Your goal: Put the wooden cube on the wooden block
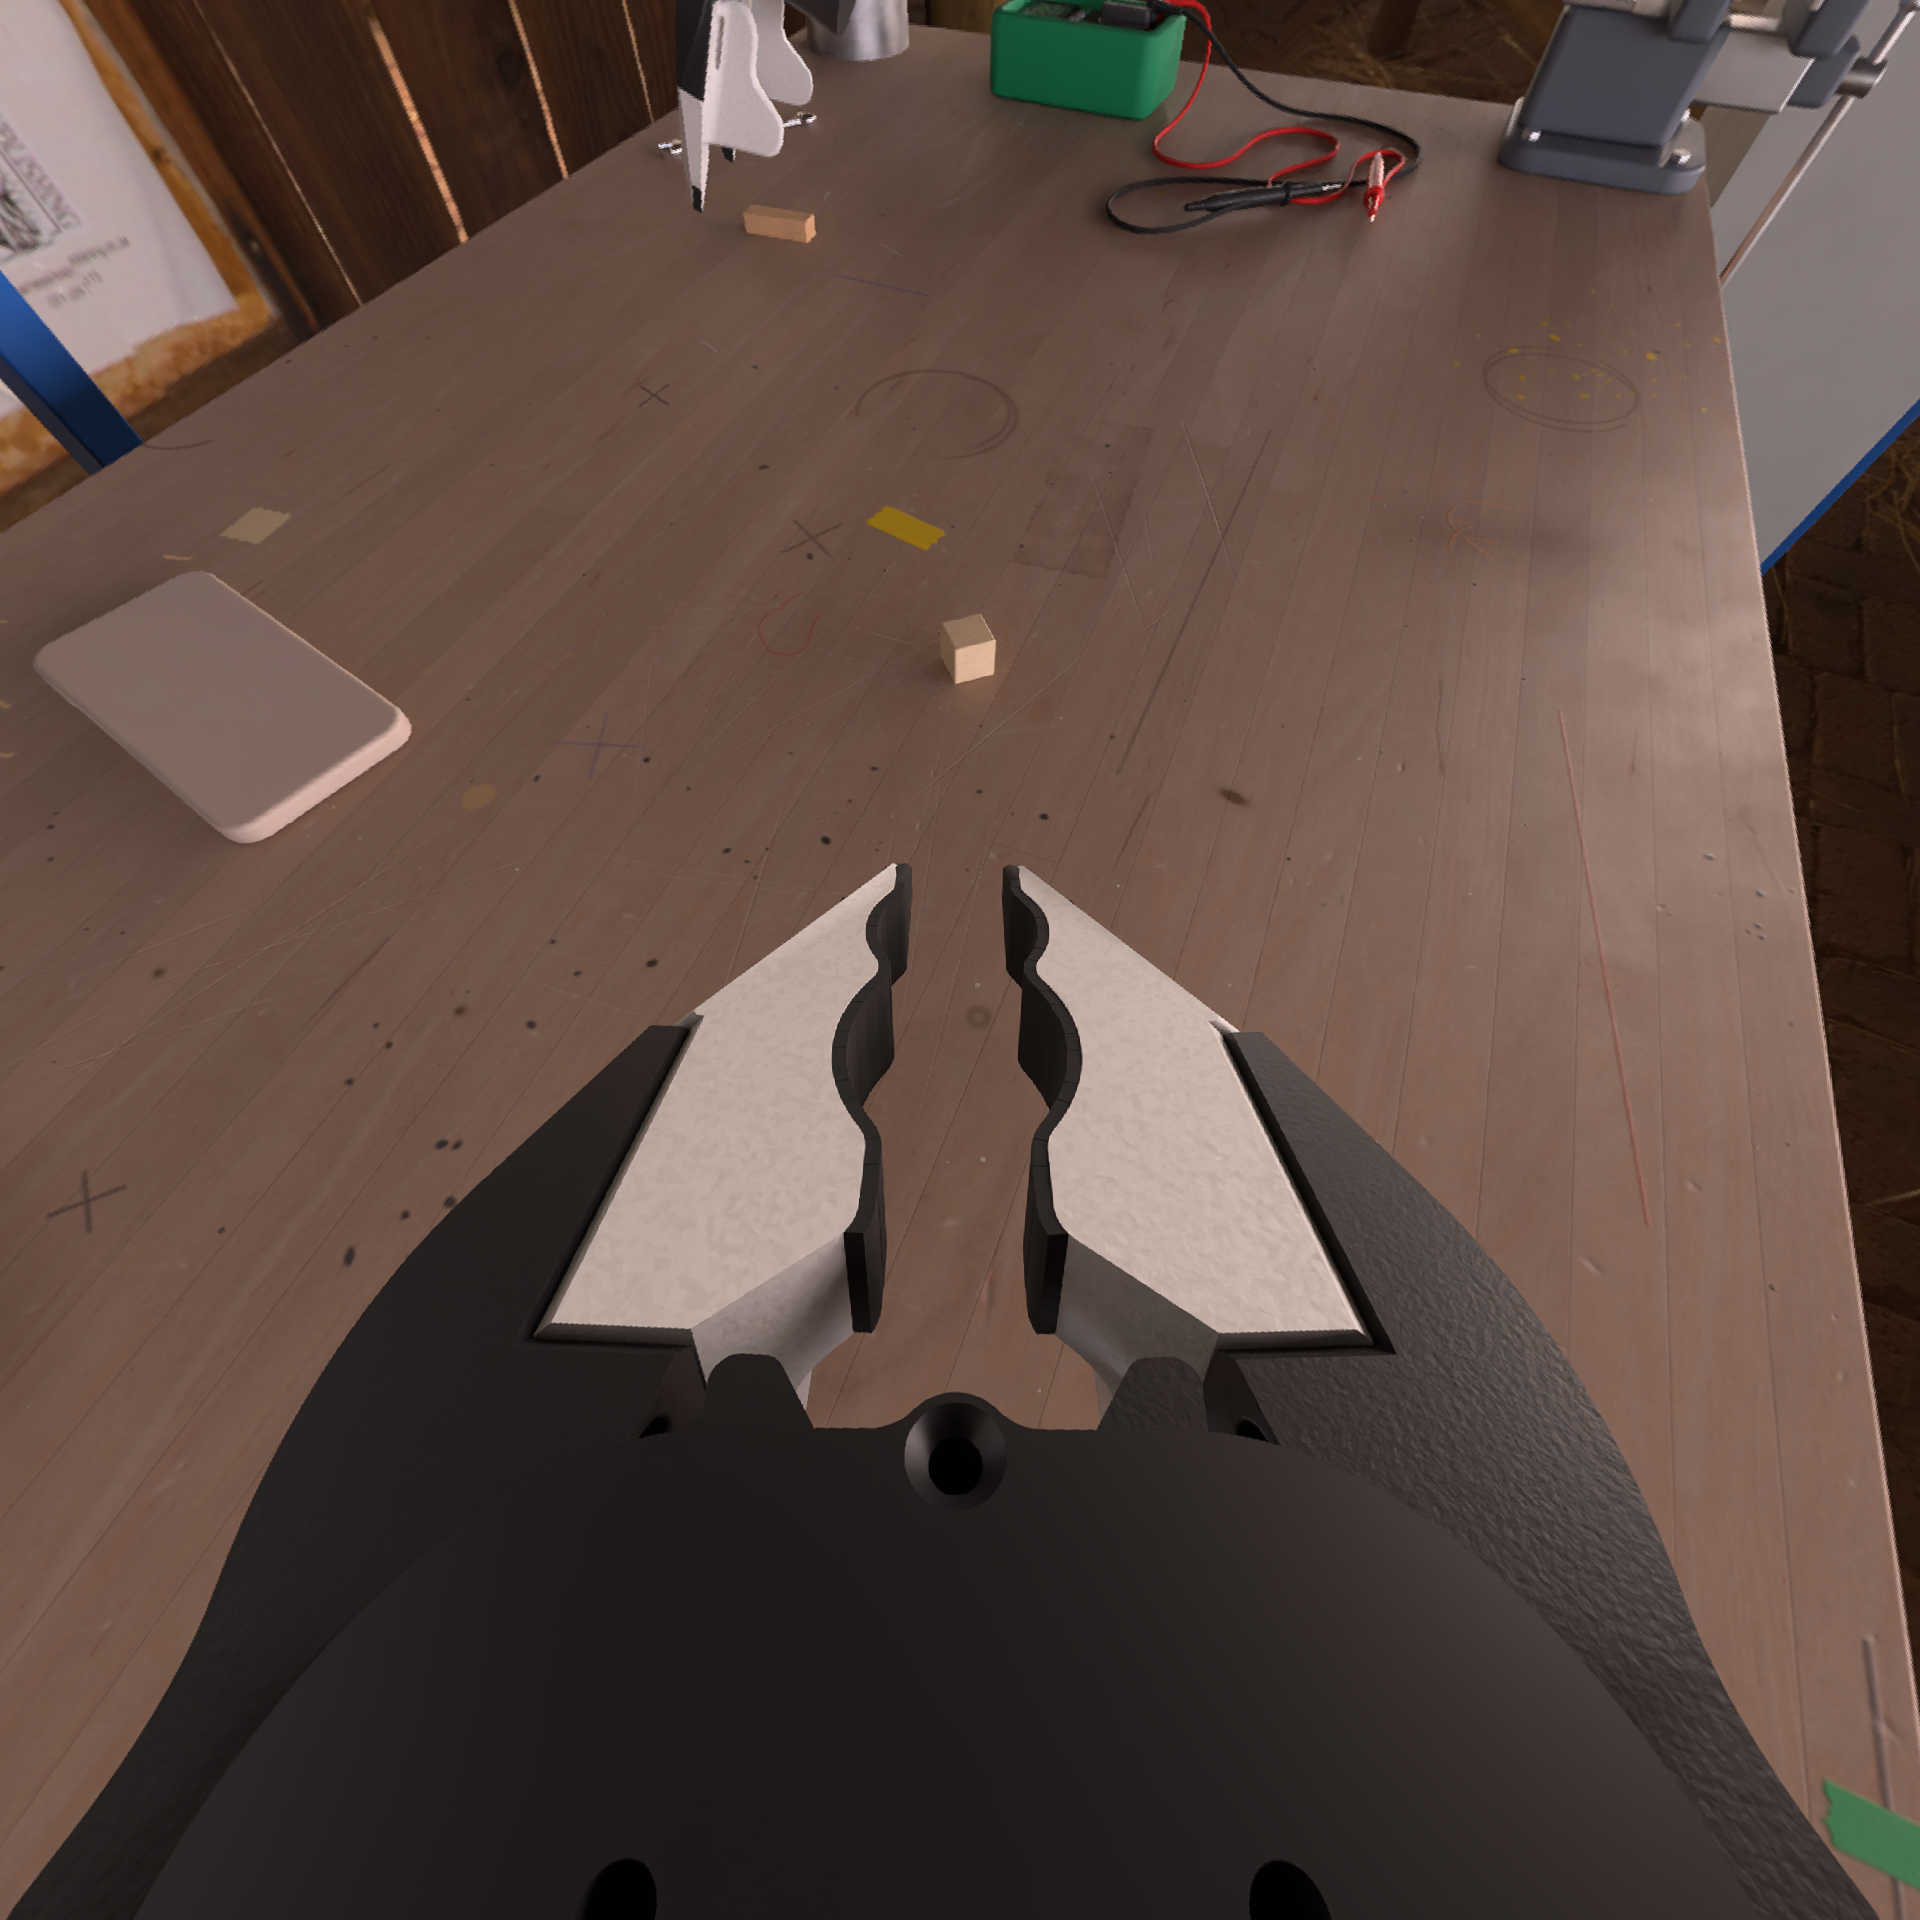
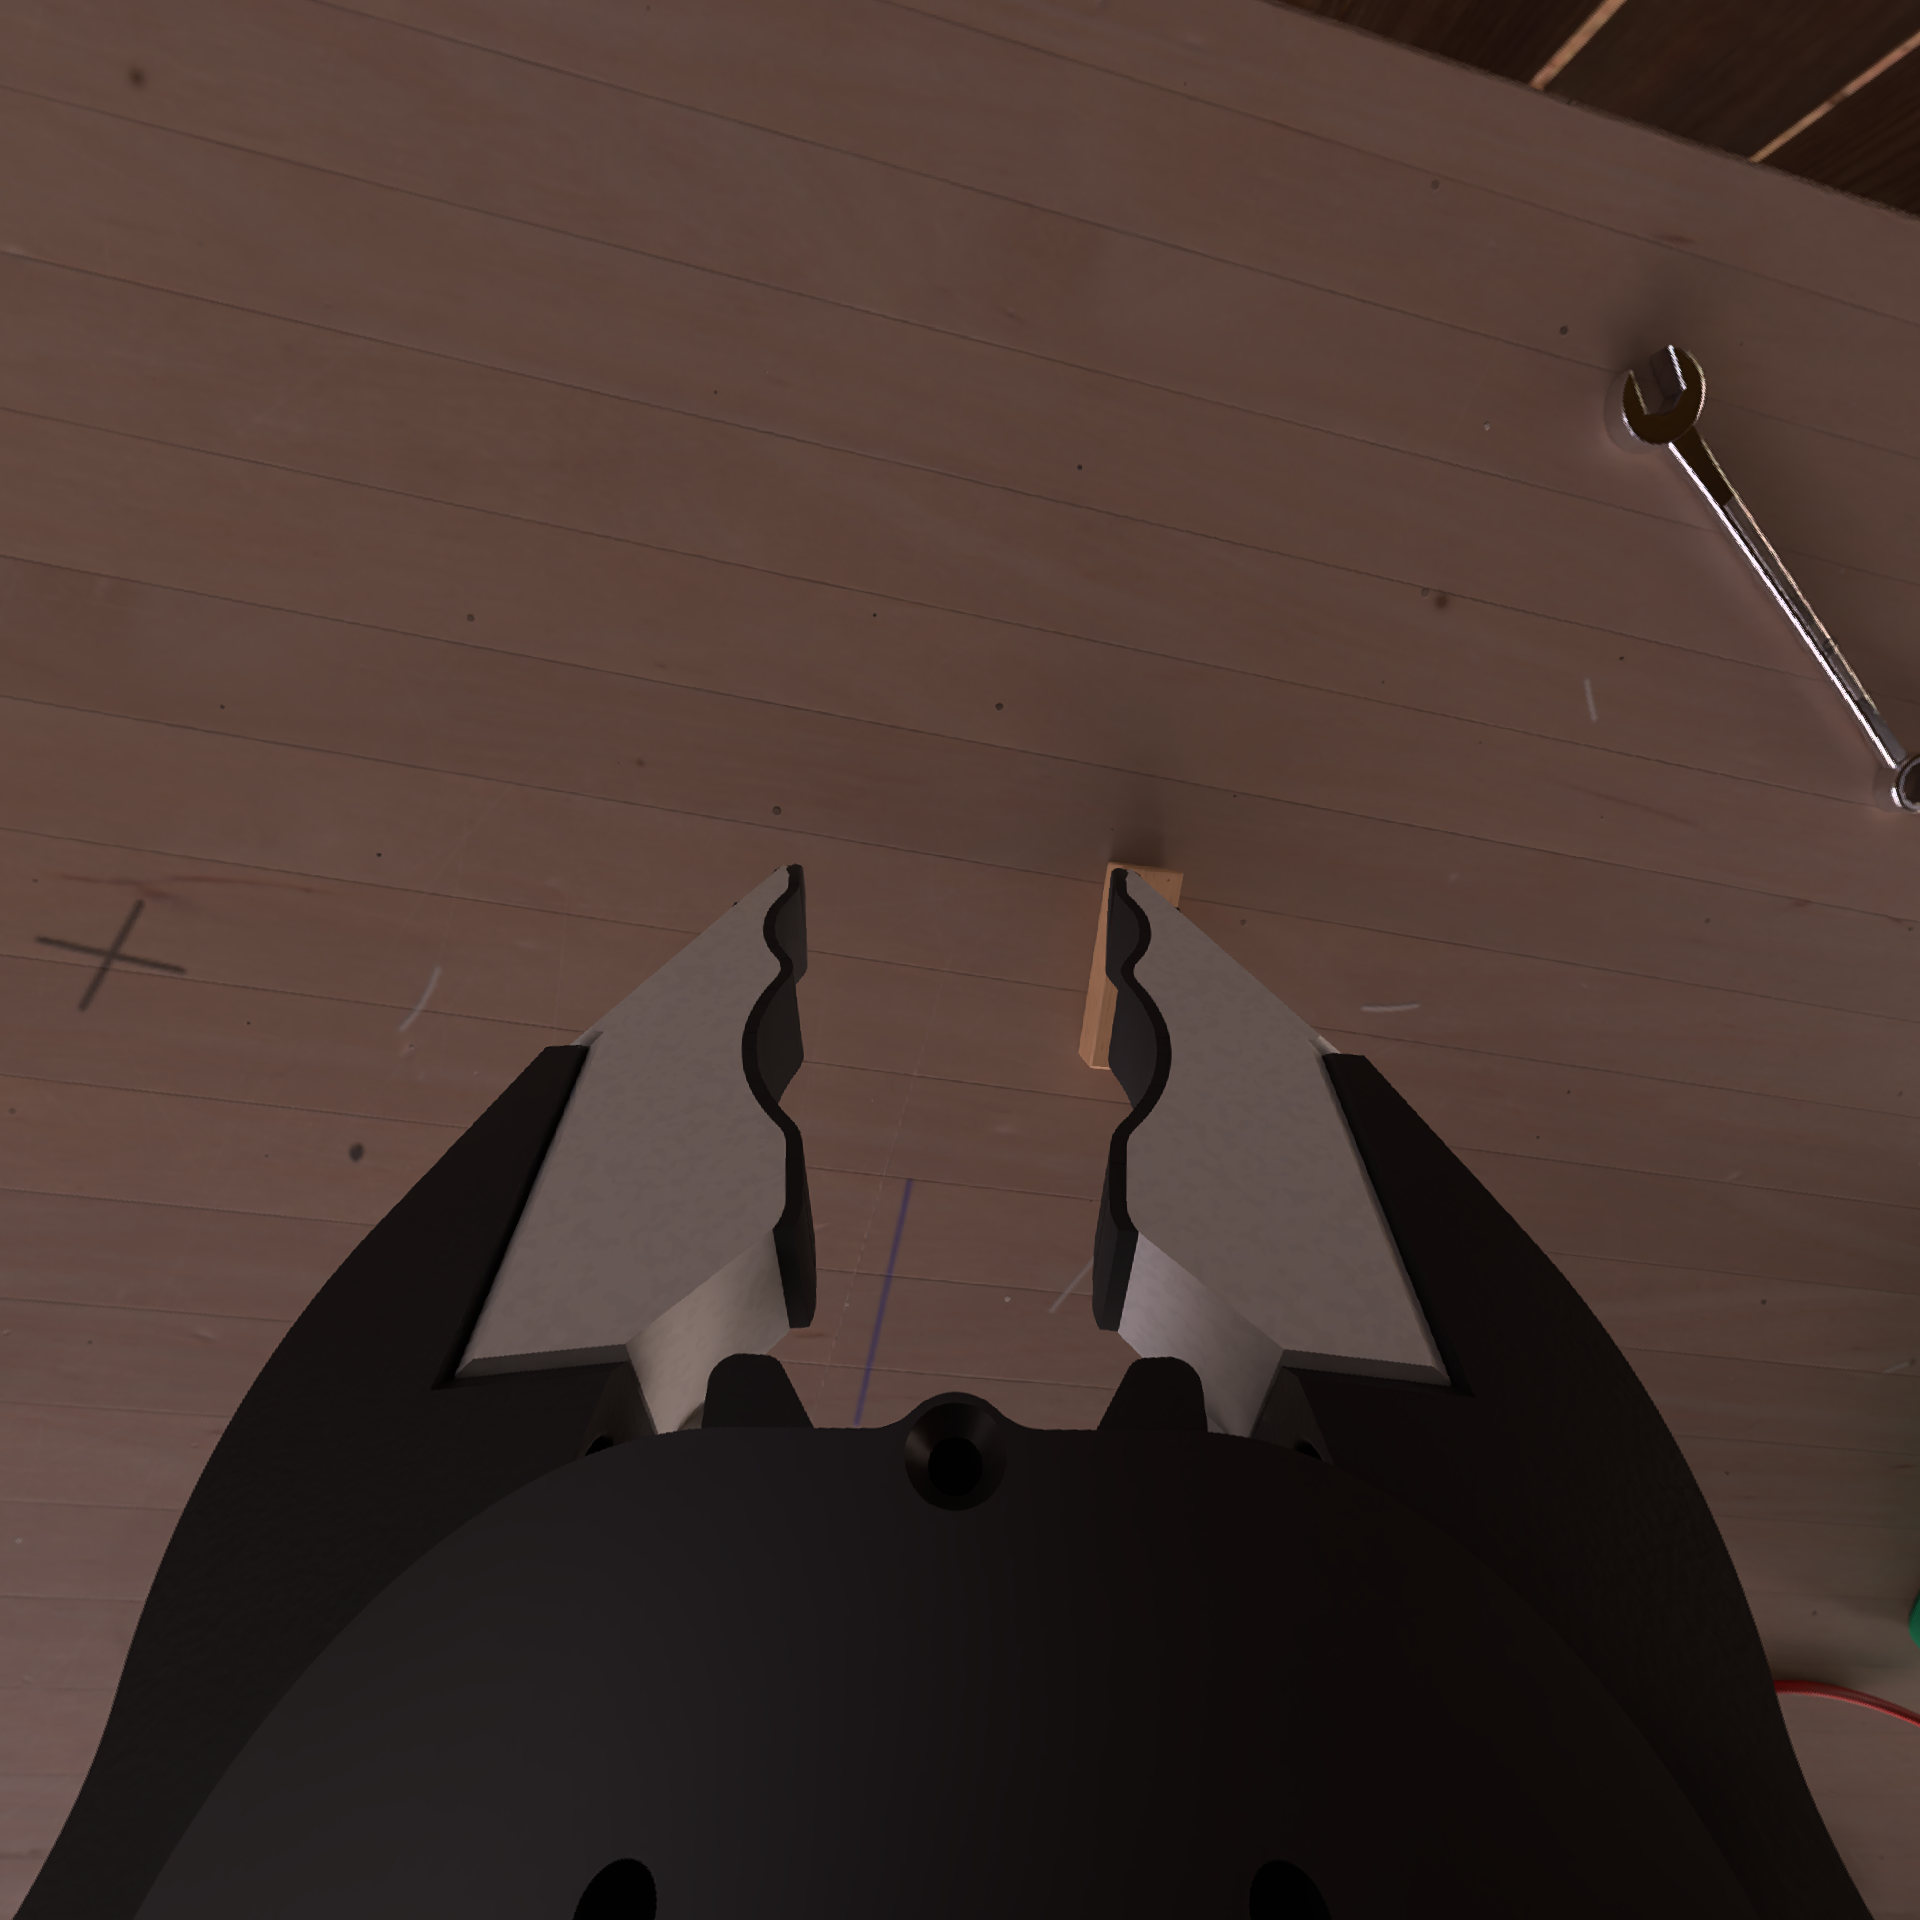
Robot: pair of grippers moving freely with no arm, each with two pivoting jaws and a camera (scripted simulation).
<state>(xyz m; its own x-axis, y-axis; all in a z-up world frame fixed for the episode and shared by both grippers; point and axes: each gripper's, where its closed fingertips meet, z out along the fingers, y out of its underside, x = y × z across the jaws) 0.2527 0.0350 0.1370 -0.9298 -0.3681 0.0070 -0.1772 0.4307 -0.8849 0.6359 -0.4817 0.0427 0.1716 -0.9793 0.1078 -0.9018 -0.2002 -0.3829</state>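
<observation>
The wooden cube (image 1: 967, 648) is sitting upright on the bare table (image 1: 1299, 831), straight ahead of your left gripper (image 1: 956, 875) and a shade to the right of its centre line, well clear of the fingertips. Nothing is touching it. Your left gripper is hovering with its jaws parted only narrowly and holding nothing; bare tabletop is showing through the gap.

The wooden block (image 1: 779, 222) is lying flat far beyond the cube, near the table's back edge. In the left wrist view your right gripper (image 1: 727, 104) is standing just beside it, pointing down, with its upper body cut off by the frame's top edge.

In the right wrist view the block (image 2: 1096, 987) is appearing only as a thin strip and a corner: your right gripper (image 2: 954, 873) is looking steeply down at the table (image 2: 623, 468), and its right finger (image 2: 1184, 1060) is covering most of the block. Whether that finger is touching the block, you cannot tell. The jaws are standing wide apart and empty, with the block lying off to the right of the gap, not between the fingers.

Farther out, a pale flat board (image 1: 223, 707) is lying at the left, a strip of yellow tape (image 1: 906, 527) behind the cube, and a green box (image 1: 1086, 57) with red and black leads (image 1: 1262, 182) at the back, its top cropped. A grey vise (image 1: 1652, 94) is partly cut off at the upper right. A wrench (image 2: 1766, 582) is running out of the right wrist view's edge.
</observation>
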